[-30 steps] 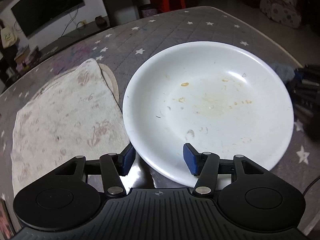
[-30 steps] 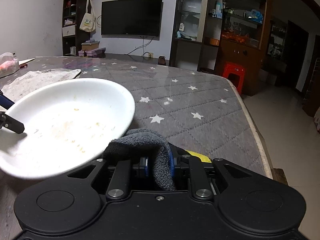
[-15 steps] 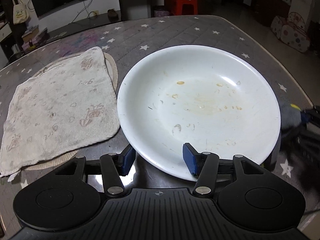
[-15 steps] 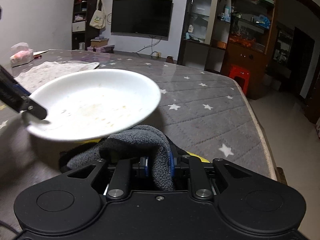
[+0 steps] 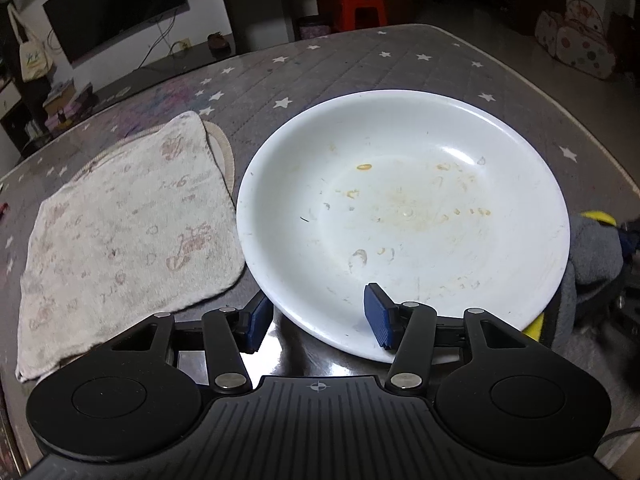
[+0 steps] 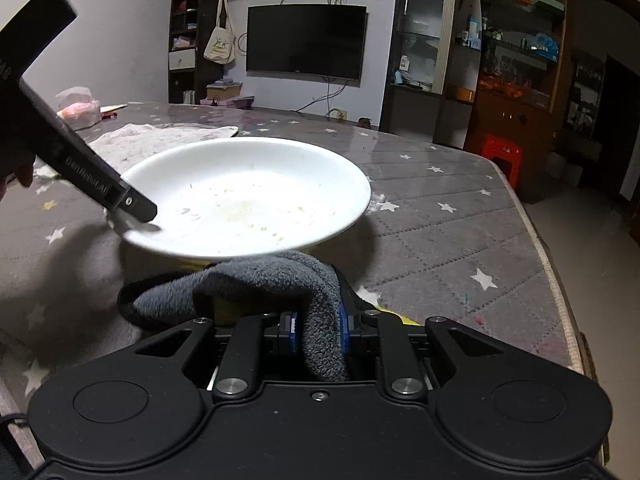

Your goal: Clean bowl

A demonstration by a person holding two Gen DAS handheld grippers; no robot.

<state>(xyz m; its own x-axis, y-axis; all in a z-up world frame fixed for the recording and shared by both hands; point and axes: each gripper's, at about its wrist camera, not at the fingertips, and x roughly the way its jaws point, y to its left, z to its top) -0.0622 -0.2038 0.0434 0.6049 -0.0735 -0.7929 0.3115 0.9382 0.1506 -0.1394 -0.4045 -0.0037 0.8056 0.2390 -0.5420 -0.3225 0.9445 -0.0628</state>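
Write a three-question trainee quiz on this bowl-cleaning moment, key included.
1. True or false: the white bowl is already spotless.
2. What is the right gripper shut on? A) grey cloth B) spoon C) nothing
3. Which side of the bowl does the patterned towel lie on in the left wrist view?

Key: 1. False, yellowish residue dots its inside. 2. A. 3. Its left, flat on the table.

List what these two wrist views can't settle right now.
- Left gripper grip on the bowl: left wrist view shows the rim between the pads, contact unclear; right wrist view blurs it.
- Bowl underside: hidden by the bowl.
- Yellow item under the grey cloth: mostly covered.
- Right gripper pads: wrapped by cloth.
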